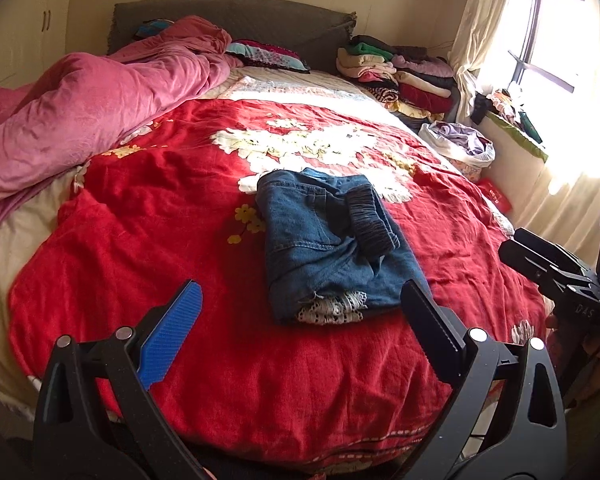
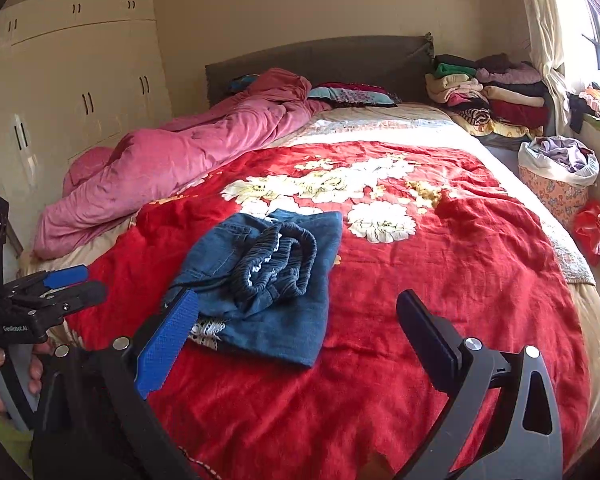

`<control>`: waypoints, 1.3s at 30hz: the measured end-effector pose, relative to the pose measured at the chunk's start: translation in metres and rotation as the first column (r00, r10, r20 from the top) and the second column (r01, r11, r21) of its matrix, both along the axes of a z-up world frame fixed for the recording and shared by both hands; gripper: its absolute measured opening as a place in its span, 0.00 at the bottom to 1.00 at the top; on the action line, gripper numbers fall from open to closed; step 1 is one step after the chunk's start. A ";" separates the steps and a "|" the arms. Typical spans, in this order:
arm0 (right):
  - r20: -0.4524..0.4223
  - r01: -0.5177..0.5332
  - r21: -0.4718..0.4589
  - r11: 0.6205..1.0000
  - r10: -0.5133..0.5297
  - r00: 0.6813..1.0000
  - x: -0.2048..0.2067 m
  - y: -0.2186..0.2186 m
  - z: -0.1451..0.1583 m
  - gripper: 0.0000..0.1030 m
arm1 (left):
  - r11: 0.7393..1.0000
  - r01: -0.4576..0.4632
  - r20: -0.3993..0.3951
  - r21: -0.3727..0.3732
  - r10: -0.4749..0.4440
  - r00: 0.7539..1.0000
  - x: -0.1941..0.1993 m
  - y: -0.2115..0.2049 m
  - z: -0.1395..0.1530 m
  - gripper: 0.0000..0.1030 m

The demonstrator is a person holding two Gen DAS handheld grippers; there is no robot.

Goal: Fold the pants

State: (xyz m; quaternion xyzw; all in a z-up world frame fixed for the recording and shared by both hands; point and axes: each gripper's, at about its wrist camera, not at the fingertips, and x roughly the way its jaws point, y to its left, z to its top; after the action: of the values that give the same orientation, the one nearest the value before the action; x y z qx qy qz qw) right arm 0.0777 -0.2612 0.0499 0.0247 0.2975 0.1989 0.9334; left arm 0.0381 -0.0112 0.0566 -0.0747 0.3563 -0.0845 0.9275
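The blue denim pants (image 1: pixel 332 240), folded into a compact rectangle with the dark elastic waistband (image 1: pixel 374 216) on top, lie on the red floral bedspread (image 1: pixel 180 208), presumably set there as finished. Near the pants, the left gripper (image 1: pixel 304 332) and right gripper (image 2: pixel 296 344) both gape wide and empty, holding nothing.
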 end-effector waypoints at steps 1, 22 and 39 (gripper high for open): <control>-0.004 -0.002 -0.005 1.000 0.002 1.000 -0.002 0.000 -0.002 0.96 | 1.000 -0.002 -0.001 -0.005 0.002 1.000 -0.003 -0.001 -0.001 0.91; -0.097 0.028 -0.032 0.999 -0.031 0.995 -0.031 -0.005 -0.048 0.96 | 0.999 -0.018 -0.058 0.034 0.020 0.998 -0.028 -0.023 -0.041 0.91; -0.109 0.001 -0.047 0.999 -0.006 0.994 -0.035 0.007 -0.049 0.96 | 0.999 -0.045 -0.076 0.029 0.047 0.996 -0.027 -0.017 -0.043 0.91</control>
State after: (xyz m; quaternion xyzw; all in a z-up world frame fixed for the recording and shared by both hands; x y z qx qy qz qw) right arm 0.0431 -0.2539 0.0008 0.0143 0.3528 0.1886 0.9164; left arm 0.0114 -0.0281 0.0132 -0.0735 0.3907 -0.0551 0.9159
